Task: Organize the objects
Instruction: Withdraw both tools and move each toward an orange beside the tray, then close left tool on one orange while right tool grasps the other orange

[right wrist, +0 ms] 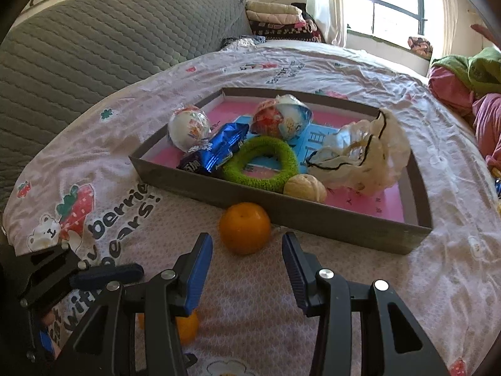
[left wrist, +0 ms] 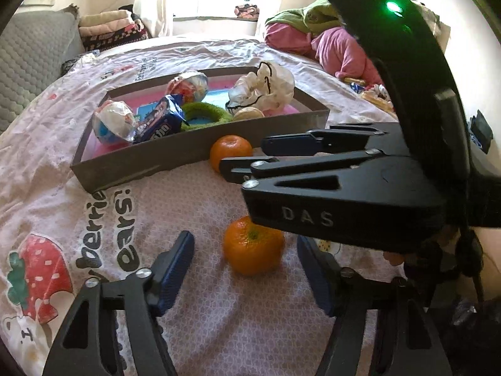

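Observation:
Two oranges lie on the pink bedsheet in front of a grey box. The near orange (left wrist: 253, 246) sits just ahead of my open left gripper (left wrist: 245, 269); it peeks out under my right gripper's fingers (right wrist: 187, 326). The far orange (left wrist: 231, 152) (right wrist: 245, 228) rests against the box's front wall (left wrist: 150, 163) (right wrist: 313, 216), just ahead of my open right gripper (right wrist: 247, 269), which reaches in from the right in the left wrist view (left wrist: 247, 156). The box holds two wrapped toy eggs (right wrist: 188, 130), a blue snack packet (right wrist: 216, 152), a green ring (right wrist: 260, 166), a walnut (right wrist: 305, 188) and a crumpled white bag (right wrist: 363, 156).
A grey quilted headboard (right wrist: 94, 47) stands on the left. Pink and green clothes (left wrist: 313, 40) are piled at the far right of the bed. Folded blankets (left wrist: 109, 28) sit by the window. Small snack wrappers (left wrist: 372, 94) lie right of the box.

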The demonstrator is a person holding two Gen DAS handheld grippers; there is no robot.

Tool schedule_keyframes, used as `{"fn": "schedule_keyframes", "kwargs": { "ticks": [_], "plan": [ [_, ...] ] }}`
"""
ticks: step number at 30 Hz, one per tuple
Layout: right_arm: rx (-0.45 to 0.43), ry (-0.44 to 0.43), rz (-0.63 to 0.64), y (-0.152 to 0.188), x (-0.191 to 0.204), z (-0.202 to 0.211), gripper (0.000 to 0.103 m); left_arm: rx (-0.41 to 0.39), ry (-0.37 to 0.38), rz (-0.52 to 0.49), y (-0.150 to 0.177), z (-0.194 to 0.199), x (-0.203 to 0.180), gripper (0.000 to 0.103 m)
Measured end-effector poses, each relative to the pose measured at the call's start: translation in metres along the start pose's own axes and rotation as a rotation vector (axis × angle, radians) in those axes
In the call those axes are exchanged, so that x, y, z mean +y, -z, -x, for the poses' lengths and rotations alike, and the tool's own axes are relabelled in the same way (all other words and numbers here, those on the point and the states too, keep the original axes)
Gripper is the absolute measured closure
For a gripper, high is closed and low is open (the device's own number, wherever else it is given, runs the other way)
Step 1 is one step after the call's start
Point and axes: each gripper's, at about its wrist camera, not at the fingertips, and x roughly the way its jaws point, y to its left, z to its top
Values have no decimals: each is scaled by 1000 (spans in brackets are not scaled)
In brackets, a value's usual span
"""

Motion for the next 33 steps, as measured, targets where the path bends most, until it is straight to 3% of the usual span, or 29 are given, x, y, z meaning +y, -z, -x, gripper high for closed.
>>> {"fn": "schedule_keyframes", "kwargs": {
  "ticks": [7, 11, 16, 25, 33],
  "plan": [
    [18, -10, 13, -4, 1, -12, 57, -5, -11, -14, -1, -8, 0, 44],
    [15, -12, 24, -5, 4, -17, 64, -4, -4, -10, -4, -13, 1, 49],
    [6, -41, 4, -5, -1, -16, 65, -6, 15, -9, -5, -16, 0, 62],
    [-41, -77, -10, -5, -4, 0, 65, -18, 19, -13, -5, -12, -1, 63],
    [-109, -42, -15, -11, -13, 25, 65, -67, -14, 5, -13, -4, 5, 63]
  ]
}}
